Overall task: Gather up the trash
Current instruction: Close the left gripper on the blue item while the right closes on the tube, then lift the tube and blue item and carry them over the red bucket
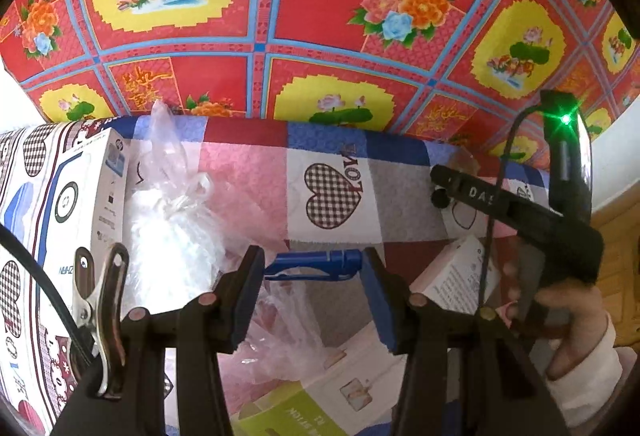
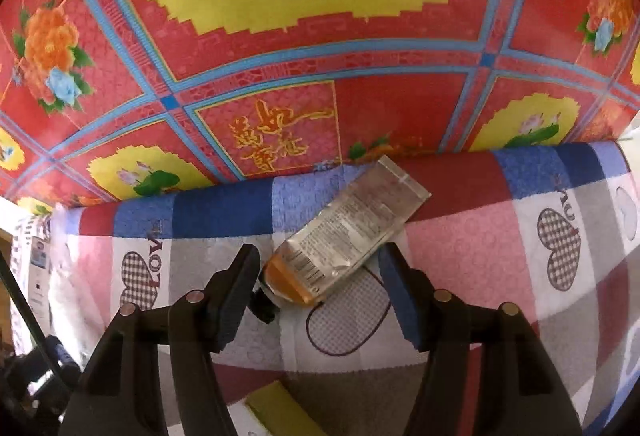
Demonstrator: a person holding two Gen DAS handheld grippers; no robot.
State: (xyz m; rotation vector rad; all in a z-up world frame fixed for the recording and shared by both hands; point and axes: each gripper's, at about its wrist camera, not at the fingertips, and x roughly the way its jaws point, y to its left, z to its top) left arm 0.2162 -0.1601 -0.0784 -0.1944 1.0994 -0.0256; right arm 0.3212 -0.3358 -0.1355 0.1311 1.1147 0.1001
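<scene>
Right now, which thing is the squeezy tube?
Find the patchwork quilt with checked hearts, below the red flowery sheet. The tube lies slanted near the quilt's far edge. It alone is clear, with orange at its black-capped end, unlike the boxes.

The bedspread (image 2: 472,236) was a soft matt quilted cloth with a stitched pebbly texture, and the red floral sheet (image 1: 320,16) behind it looked smoother, with a printed finish. A crinkly clear plastic bag (image 1: 172,204) sat by a glossy white cardboard box (image 1: 106,196), and the squeeze tube (image 2: 344,232) was shiny see-through plastic with a matt black cap. The left gripper (image 1: 312,276) was dull black plastic with blue rubbery-looking pads pinching a glossy blue plastic clip (image 1: 316,264), and a shiny metal clamp (image 1: 102,300) hung beside it.
</scene>
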